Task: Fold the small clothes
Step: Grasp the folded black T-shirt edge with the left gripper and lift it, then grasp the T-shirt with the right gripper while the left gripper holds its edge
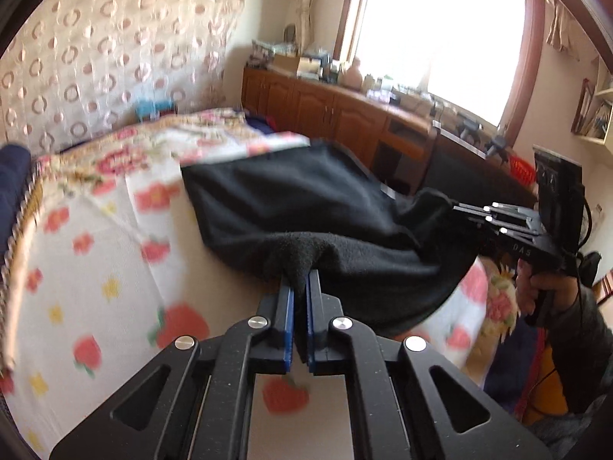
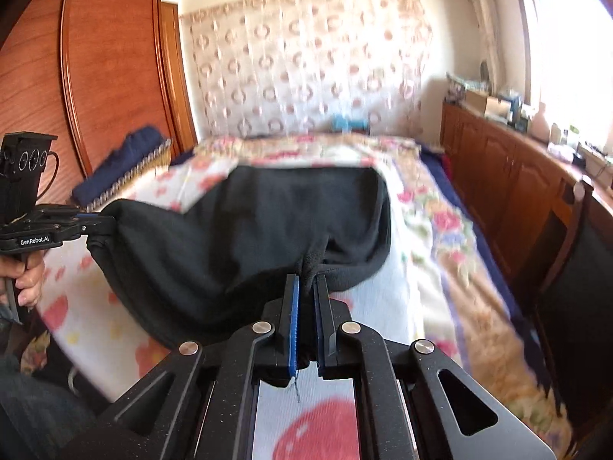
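A black fleece garment (image 1: 291, 207) lies partly lifted over the strawberry-print sheet (image 1: 88, 268) on the bed. My left gripper (image 1: 300, 283) is shut on its near edge, a tuft of fleece pinched between the blue pads. In the same view the right gripper (image 1: 456, 207) grips the garment's other corner at the right, held by a hand (image 1: 536, 287). In the right wrist view my right gripper (image 2: 306, 281) is shut on a bunch of the black garment (image 2: 245, 237), and the left gripper (image 2: 109, 222) pinches the far left corner. The near edge hangs raised between both grippers.
A wooden cabinet (image 1: 337, 111) with clutter on top runs under the bright window (image 1: 440, 27) beside the bed. A wooden wardrobe (image 2: 95, 76) stands at the left. A dark blue folded bundle (image 2: 126, 161) lies by the headboard, and a dark chair (image 2: 574, 268) at the right.
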Tool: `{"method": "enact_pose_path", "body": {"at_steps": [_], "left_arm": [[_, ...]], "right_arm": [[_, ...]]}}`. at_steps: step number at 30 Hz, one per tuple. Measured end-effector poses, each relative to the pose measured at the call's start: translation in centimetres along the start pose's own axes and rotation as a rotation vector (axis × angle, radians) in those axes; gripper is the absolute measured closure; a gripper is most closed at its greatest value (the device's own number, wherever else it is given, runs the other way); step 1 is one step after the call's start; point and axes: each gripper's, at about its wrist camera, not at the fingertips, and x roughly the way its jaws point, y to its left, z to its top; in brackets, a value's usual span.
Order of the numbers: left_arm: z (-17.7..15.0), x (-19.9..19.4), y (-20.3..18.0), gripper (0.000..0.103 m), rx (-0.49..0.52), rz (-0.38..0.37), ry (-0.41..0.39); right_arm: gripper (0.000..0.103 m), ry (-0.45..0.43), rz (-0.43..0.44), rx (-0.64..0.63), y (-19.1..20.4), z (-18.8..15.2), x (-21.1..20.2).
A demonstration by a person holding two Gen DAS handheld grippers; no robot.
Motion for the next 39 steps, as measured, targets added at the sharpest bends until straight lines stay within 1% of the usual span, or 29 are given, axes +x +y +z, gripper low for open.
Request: {"method": "enact_pose_path", "body": {"at_steps": [3,6,9,14,19,24,28,31,35,36,38,39], "left_arm": [[2.5,0.1,0.8,0.097,-0.007,0.011,-0.049],[4.1,0.9,2.2,0.097,-0.022,0.032,-0.07],[5.0,2.1,3.8,0.097,-0.048,0.057,-0.066],[6.1,4.1,5.4,0.097,-0.069,0.081,-0.05],[7.7,5.9,7.0,0.097,-0.088,0.091,-0.042],[9.8,8.0,9.0,0.097,-0.107,0.096,-0.042],[10.8,10.5,10.5,0.097,-0.109,0.102,-0.02],[10.7,12.2,11.2,0.097,-0.114,0.098,0.009],[10.0,13.5,11.8,0.097,-0.12,0.091,0.036],[9.9,13.8,11.9,0.097,-0.121,0.091,0.047],[9.9,14.1,11.9,0.097,-0.124,0.1,0.061],[9.9,14.1,11.9,0.097,-0.128,0.095,0.063]], "right_arm": [[0.097,-0.042,0.001,-0.003,-0.7,1.8,0.4],[0.097,-0.068,0.0,-0.001,-1.6,3.4,1.2],[0.097,-0.083,0.013,0.006,-2.7,4.8,2.4],[0.097,-0.087,0.031,-0.003,-3.3,6.3,4.6],[0.097,-0.084,0.036,-0.007,-4.1,7.6,8.1],[0.097,-0.085,0.033,-0.002,-4.6,9.1,9.9],[0.097,-0.048,0.004,-0.005,-4.6,10.3,12.7],[0.097,-0.001,-0.01,0.011,-4.7,10.2,14.7],[0.097,0.045,-0.019,0.027,-4.7,10.0,15.9],[0.097,0.052,-0.021,0.035,-4.7,10.5,16.2],[0.092,0.073,-0.024,0.051,-4.6,11.4,16.6],[0.091,0.074,-0.04,0.053,-4.7,11.9,16.6]]}}
